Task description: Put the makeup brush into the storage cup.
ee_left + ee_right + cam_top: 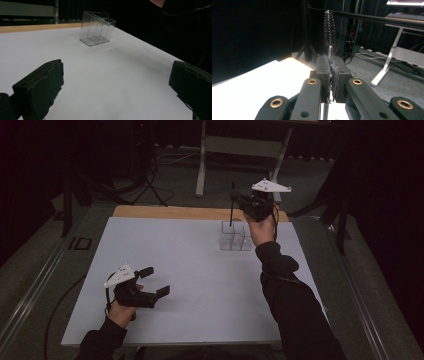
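My right gripper (237,198) is raised over the table's far right, shut on a thin black brush (231,213) that stands nearly upright. The right gripper view has the brush's spiral bristle end (329,25) rising from the closed right gripper (331,65). A clear plastic container (236,237) with several compartments sits just under it, and the brush's lower end hangs at its left rim. Near the front left, my left gripper (157,281) rests low over the table, open with nothing in it. From the open left gripper (116,87), the container (97,28) stands far ahead.
A white sheet (190,270) covers the table, with a wooden strip (165,212) along the far edge. Beyond it stand a grey desk frame (201,165) and dark stands on the carpet. A person's dark sleeve (295,305) crosses the right side.
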The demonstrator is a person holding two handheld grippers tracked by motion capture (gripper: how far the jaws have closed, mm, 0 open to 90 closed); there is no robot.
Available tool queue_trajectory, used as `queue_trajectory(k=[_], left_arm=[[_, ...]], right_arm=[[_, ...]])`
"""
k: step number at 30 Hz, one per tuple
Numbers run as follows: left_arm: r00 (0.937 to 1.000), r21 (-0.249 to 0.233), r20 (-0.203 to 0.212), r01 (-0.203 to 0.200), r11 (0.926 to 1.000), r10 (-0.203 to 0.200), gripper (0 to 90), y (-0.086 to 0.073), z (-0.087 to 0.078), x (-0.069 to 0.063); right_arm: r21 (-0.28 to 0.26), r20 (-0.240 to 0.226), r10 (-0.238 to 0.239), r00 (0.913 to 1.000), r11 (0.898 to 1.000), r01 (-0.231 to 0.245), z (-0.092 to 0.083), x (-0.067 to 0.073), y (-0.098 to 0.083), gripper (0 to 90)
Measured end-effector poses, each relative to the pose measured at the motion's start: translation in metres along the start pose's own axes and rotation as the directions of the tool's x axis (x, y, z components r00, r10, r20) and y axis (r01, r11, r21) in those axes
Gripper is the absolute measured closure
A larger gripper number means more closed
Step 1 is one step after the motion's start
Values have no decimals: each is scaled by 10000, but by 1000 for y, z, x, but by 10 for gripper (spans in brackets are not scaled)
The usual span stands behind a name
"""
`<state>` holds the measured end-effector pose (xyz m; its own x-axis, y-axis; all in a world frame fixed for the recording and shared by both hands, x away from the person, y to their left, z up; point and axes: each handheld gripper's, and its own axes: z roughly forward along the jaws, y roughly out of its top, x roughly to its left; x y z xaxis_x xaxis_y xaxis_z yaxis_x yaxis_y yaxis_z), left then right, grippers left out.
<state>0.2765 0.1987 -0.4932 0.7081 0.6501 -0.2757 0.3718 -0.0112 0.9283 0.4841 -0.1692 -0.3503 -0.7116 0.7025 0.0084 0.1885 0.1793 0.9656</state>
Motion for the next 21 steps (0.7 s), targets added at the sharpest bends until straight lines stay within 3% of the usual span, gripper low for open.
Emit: queue_trajectory(k=[21], left_arm=[[9998,-110,184,-69,9999,71,2,1,-2,0]], right_arm=[[447,648,80,9979,9989,-109,27,-17,-37,855]])
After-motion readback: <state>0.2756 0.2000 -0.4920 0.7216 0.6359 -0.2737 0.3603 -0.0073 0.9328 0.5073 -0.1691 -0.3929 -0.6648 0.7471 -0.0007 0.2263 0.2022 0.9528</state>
